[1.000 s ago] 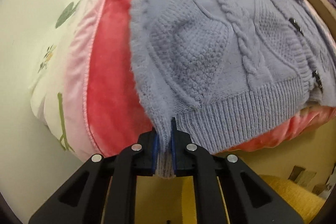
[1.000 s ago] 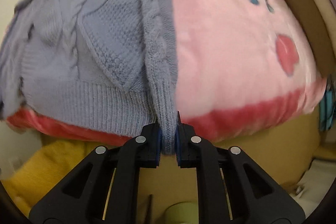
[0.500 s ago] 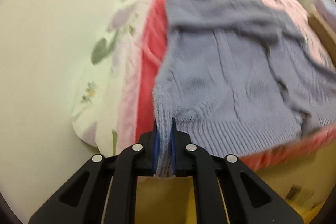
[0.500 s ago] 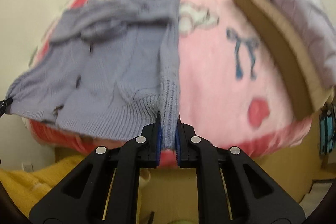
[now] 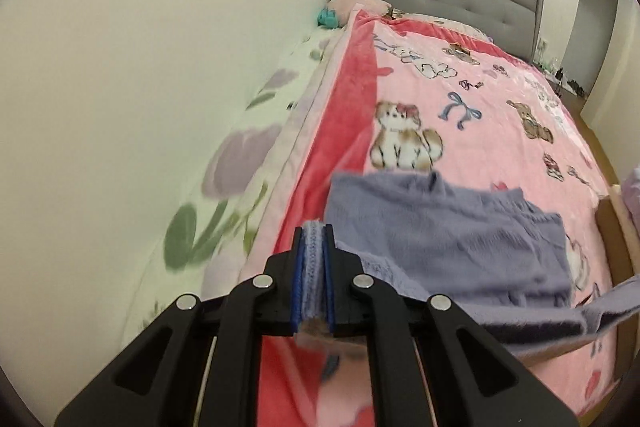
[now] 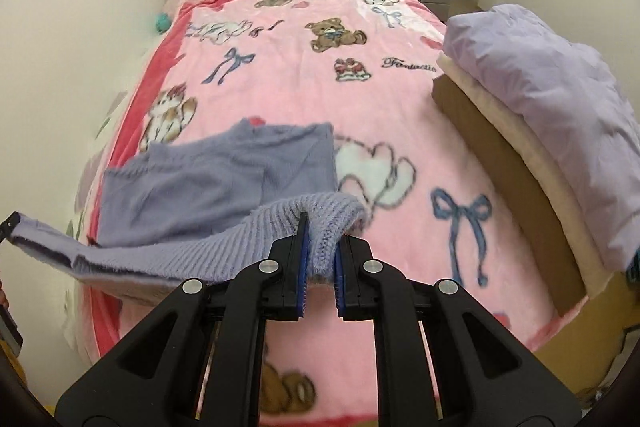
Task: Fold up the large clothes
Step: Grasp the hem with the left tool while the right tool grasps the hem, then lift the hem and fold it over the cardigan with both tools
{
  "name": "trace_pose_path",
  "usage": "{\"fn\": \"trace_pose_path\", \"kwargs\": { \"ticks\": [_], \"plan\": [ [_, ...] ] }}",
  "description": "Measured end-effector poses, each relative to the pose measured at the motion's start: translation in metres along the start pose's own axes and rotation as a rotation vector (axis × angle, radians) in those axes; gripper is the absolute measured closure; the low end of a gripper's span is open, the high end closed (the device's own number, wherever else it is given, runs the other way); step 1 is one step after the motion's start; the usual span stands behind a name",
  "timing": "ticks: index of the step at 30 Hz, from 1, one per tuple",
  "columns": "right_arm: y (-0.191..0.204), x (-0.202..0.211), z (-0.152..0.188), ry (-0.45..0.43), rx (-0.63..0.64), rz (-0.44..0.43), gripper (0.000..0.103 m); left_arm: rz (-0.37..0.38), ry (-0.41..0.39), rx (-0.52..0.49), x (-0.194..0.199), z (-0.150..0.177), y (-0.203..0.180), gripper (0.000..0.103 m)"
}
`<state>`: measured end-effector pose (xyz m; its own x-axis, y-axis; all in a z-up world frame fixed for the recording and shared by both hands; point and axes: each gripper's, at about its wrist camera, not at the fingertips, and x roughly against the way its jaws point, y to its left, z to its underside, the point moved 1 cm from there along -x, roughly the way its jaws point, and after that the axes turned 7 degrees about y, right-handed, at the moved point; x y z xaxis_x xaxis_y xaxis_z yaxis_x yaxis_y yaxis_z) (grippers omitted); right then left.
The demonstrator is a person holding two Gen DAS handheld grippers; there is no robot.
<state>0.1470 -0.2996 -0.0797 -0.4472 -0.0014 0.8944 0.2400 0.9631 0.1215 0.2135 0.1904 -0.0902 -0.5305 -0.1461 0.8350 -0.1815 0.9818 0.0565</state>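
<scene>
Lavender knit sweater [image 6: 224,179] is pinched at its ribbed hem by both claws: the left gripper [image 5: 314,267] and the right gripper [image 6: 320,247] are each clamped tight on a hem corner. From the jaws the hem is stretched between them, raised, while the rest is spread beyond on the pink blanket [image 6: 304,91], beside a cardboard box [image 6: 516,195] topped with folded clothes [image 6: 560,99].

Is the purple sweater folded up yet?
Not yet. The sweater is partly lifted; its hem hangs between both grippers, the rest lying on the blanket.
</scene>
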Motion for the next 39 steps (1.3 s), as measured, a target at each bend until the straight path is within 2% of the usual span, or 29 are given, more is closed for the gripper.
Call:
{"fn": "trace_pose_path", "kwargs": {
  "ticks": [3, 9, 12, 14, 16, 21, 25, 26, 27, 28, 29, 30, 31, 32, 34, 36, 38, 39],
  "plan": [
    [0.009, -0.022, -0.026, 0.005, -0.010, -0.015, 0.093, -0.016, -0.007, -0.004, -0.023, -0.028, -0.011, 0.095],
    [0.033, -0.085, -0.084, 0.033, 0.086, -0.006, 0.093, -0.055, 0.028, 0.029, -0.095, -0.069, -0.036, 0.096],
    [0.043, -0.136, -0.115, 0.076, 0.148, -0.008, 0.093, -0.105, 0.050, 0.024, -0.132, -0.076, -0.045, 0.096],
    [0.044, -0.170, -0.131, 0.111, 0.165, -0.011, 0.093, -0.115, 0.075, 0.042, -0.163, -0.081, -0.047, 0.096],
    [0.041, -0.205, -0.144, 0.149, 0.159, -0.032, 0.093, -0.160, 0.072, 0.037, -0.191, -0.085, -0.052, 0.097],
    [0.033, -0.279, -0.160, 0.244, 0.115, -0.096, 0.093, -0.183, 0.118, 0.034, -0.242, -0.094, -0.059, 0.097],
    [0.031, -0.326, -0.146, 0.347, 0.133, -0.092, 0.091, -0.187, 0.137, -0.069, -0.269, -0.088, -0.073, 0.097],
    [0.029, -0.329, -0.141, 0.340, 0.136, -0.112, 0.089, -0.179, 0.134, -0.085, -0.270, -0.086, -0.074, 0.096],
    [0.027, -0.327, -0.136, 0.316, 0.143, -0.146, 0.082, -0.166, 0.131, -0.102, -0.271, -0.084, -0.075, 0.095],
    [0.026, -0.322, -0.133, 0.296, 0.147, -0.177, 0.076, -0.134, 0.110, -0.118, -0.270, -0.082, -0.076, 0.091],
    [0.024, -0.317, -0.132, 0.281, 0.146, -0.199, 0.060, -0.107, 0.077, -0.138, -0.266, -0.080, -0.076, 0.078],
    [0.022, -0.309, -0.130, 0.260, 0.140, -0.223, 0.044, -0.102, 0.045, -0.156, -0.262, -0.079, -0.077, 0.070],
    [0.019, -0.298, -0.128, 0.233, 0.133, -0.247, 0.039, -0.110, -0.012, -0.183, -0.256, -0.078, -0.077, 0.050],
    [0.016, -0.286, -0.127, 0.204, 0.129, -0.253, 0.035, -0.114, -0.040, -0.193, -0.251, -0.078, -0.078, 0.038],
    [0.011, -0.266, -0.126, 0.143, 0.138, -0.264, 0.036, -0.087, -0.065, -0.186, -0.241, -0.081, -0.076, 0.032],
    [0.009, -0.250, -0.127, 0.081, 0.161, -0.258, 0.023, -0.067, -0.082, -0.201, -0.231, -0.083, -0.075, 0.027],
    [0.013, -0.240, -0.129, 0.042, 0.236, -0.222, 0.021, -0.086, -0.106, -0.247, -0.219, -0.081, -0.075, 0.015],
    [0.020, -0.240, -0.130, 0.046, 0.311, -0.199, 0.021, -0.080, -0.105, -0.278, -0.215, -0.078, -0.074, 0.014]
  ]
}}
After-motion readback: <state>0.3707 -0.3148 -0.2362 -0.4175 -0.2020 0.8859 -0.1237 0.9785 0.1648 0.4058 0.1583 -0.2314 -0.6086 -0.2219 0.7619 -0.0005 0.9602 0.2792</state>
